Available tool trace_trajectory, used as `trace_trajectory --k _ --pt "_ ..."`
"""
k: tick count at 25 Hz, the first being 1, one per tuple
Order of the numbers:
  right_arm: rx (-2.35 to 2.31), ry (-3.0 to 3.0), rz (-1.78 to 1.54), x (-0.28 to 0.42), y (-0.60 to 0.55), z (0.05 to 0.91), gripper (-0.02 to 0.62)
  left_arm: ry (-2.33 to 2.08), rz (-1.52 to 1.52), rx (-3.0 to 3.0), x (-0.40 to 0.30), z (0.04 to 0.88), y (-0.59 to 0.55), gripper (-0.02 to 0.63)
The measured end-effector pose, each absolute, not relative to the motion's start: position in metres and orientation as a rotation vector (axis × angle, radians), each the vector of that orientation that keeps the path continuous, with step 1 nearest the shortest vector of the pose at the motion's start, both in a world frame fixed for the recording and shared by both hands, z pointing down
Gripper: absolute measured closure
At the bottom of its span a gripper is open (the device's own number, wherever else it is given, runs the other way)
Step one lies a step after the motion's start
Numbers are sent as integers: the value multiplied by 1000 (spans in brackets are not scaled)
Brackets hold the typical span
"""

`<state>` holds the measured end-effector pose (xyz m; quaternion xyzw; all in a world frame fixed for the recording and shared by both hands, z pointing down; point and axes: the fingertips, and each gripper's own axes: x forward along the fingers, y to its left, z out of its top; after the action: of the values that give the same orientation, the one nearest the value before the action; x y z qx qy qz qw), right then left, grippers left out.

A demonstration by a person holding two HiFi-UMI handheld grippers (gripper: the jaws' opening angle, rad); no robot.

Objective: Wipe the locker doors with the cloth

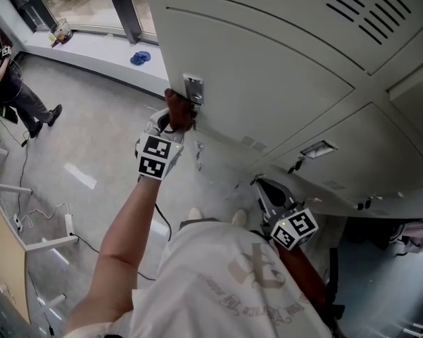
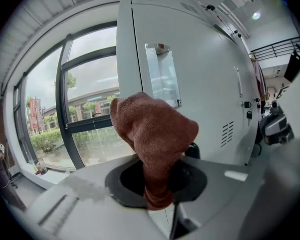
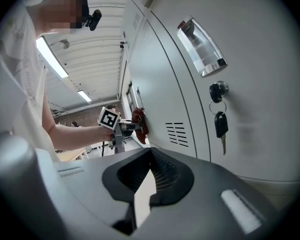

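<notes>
The left gripper (image 1: 170, 123) is clamping its jaws on the cloth (image 2: 154, 129), which is filling the gap between them. The right gripper (image 3: 147, 184) is carrying nothing, its jaws drawn together to a thin slit. The cloth is reddish-brown and knitted. It is bunching up out of the jaws and folding over at the top into a rounded wad. That wad is resting against the pale grey locker door (image 1: 267, 83), just below the metal latch plate (image 1: 193, 89). The person's left arm (image 1: 127, 238) is reaching out almost straight toward the door, with the marker cube facing up. The right gripper is hanging lower, close to the person's body. It is pointing along the row of lockers, near a door with a key (image 3: 220, 125) dangling from its lock.
</notes>
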<state>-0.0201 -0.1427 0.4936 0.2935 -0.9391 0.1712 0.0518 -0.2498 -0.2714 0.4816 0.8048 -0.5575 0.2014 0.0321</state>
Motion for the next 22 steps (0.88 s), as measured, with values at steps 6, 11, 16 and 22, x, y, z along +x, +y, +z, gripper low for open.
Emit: trace_trajectory --k 6,11,16,22 --pt "900 -2862 527 -22 -144 493 588 -1855 482 2398 -278 447 -262 525" --pt "904 -2860 513 -22 -146 496 588 -1943 374 2469 -273 396 -267 525" --pt "908 -2871 504 -18 -148 492 588 -1977 315 2385 -263 397 -269 528" --pt "896 -2878 504 -19 -146 491 588 -1929 354 2370 -244 399 -263 528"
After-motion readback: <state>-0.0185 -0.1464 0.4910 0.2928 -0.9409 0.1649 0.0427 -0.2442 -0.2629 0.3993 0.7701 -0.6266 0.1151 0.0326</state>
